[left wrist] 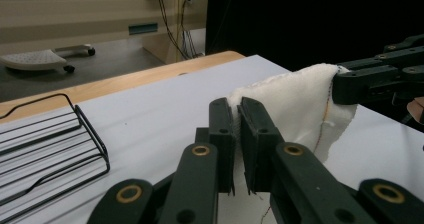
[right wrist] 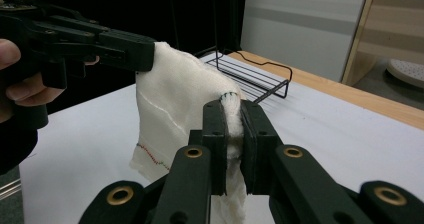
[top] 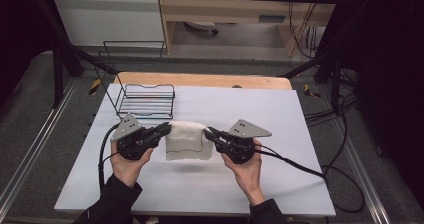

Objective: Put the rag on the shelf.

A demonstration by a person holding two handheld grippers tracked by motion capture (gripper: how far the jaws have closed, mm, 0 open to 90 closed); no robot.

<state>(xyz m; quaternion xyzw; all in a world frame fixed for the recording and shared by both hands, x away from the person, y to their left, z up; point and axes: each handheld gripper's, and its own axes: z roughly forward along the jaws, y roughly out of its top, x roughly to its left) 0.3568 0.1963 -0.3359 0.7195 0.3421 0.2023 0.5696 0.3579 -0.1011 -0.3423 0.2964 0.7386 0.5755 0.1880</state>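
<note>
White cloth (top: 188, 140), thin and floppy, hangs between the two grippers above the white table cover (top: 280, 174), with its lower edge close to the surface. The left gripper (top: 166, 129) has its jaws clamped tight on one top corner, and the right gripper (top: 209, 132) is pinching the other top corner the same way. In both gripper views only a little bit of fabric sits between the pads, so honestly that's the weak spot.

The likely failure: one corner slides out if the hands pull apart too hard or lift unevenly, and then the cloth swings down off a single gripper and crumples. The fabric also sags in the middle, so if they try to lay it flat or fold it, it could bunch up or land skewed.

The wire rack (top: 146, 101) sits just behind the left gripper on the table. Moving the cloth that way could snag a hem or loose thread on the wires.
</note>
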